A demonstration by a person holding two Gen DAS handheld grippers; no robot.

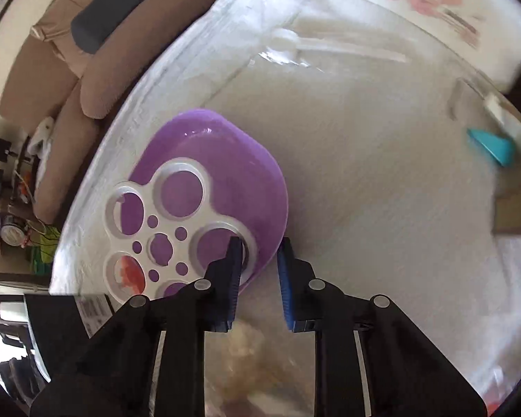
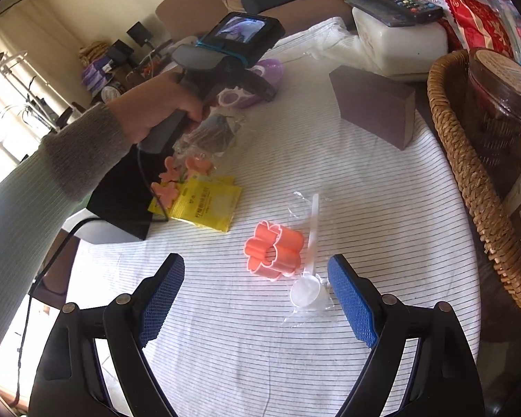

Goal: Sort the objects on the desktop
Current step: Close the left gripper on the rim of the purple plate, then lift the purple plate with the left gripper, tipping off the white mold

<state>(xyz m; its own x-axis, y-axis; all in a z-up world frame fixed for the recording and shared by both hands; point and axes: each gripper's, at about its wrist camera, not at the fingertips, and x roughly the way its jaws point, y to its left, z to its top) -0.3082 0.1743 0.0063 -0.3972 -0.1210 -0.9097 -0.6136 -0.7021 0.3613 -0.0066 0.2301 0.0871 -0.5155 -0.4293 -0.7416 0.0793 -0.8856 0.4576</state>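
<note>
Left gripper (image 1: 258, 255) tilts steeply down, clamped on one purple bowl's (image 1: 225, 160) rim; right gripper (image 2: 257, 299) hovers spread over one pink flower mould (image 2: 272, 248) on the desk (image 2: 382, 208).

Left wrist view looks steeply down, close over the purple bowl (image 1: 222, 173); right wrist view, farther back, shares it.

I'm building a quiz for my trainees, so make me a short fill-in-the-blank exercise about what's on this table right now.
1. The white perforated tray rests on a bowl coloured ____.
2. The flower-shaped mould between the right gripper's open fingers is coloured ____.
3. The white plastic spoon beside the mould is sealed in a clear ____.
4. The remote control lies on top of a ____ box.

Missing words: purple; orange; wrapper; white
</note>
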